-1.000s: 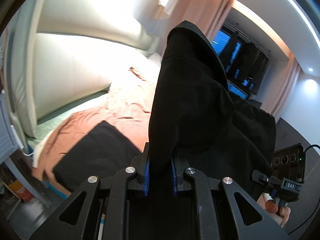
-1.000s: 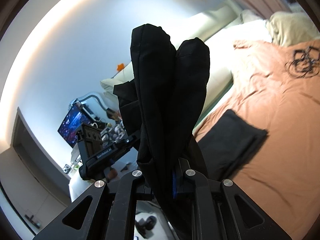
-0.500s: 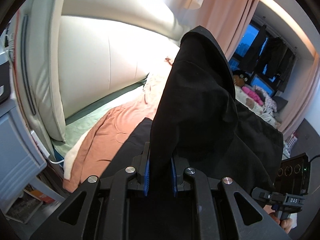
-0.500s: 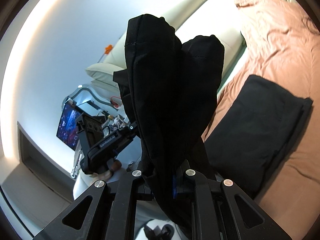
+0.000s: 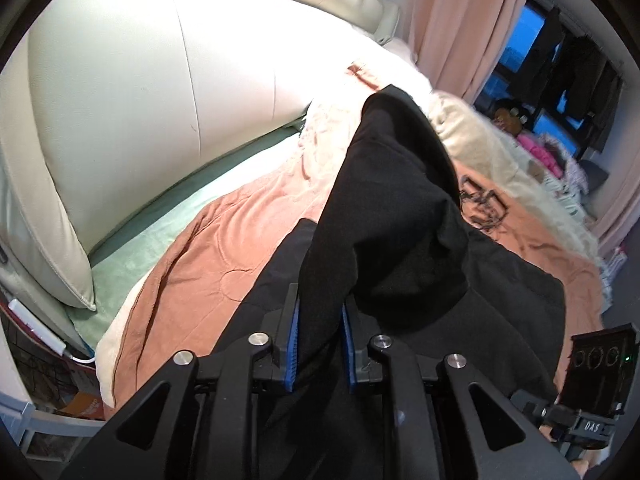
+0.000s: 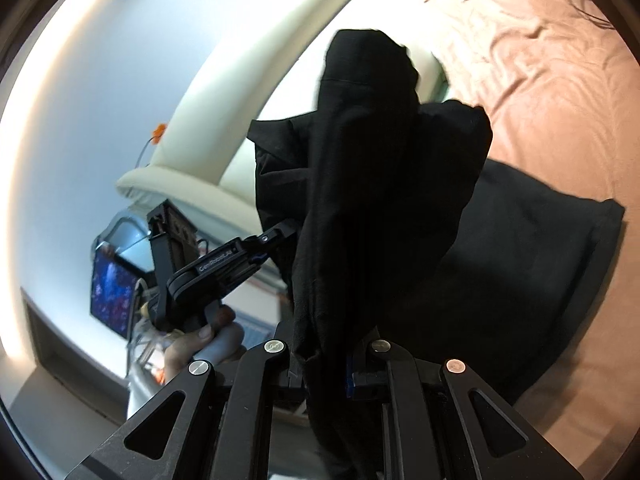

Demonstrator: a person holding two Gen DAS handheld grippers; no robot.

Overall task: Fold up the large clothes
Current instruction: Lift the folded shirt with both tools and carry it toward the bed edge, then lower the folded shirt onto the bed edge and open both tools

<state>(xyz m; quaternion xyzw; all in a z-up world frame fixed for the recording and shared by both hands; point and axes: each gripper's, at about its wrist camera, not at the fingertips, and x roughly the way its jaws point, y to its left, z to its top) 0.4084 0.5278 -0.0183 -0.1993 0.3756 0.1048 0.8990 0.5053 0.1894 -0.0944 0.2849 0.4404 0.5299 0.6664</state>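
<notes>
Black garment (image 5: 384, 216) is hanging pinched in both the left tool (image 5: 319, 344) and right tool (image 6: 326, 372), its lower half already lying on the bed (image 5: 192, 276); final fold pending.

two claws (image 5: 319, 336) (image 6: 326, 364), two black garments (image 5: 384, 216) (image 6: 532, 256), one bed (image 5: 192, 280)

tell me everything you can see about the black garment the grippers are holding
The black garment is plain, matte, soft cloth with a stitched hem showing; no print visible. It is bunched, not spread. The left gripper and the right gripper each pinch a gathered fold, which sticks up in a rounded peak past the blue pads. The rest sags between them, over the pink bedspread. Dark cloth also lies flat on the bedspread below; whether it is the same garment, I cannot tell.
</notes>
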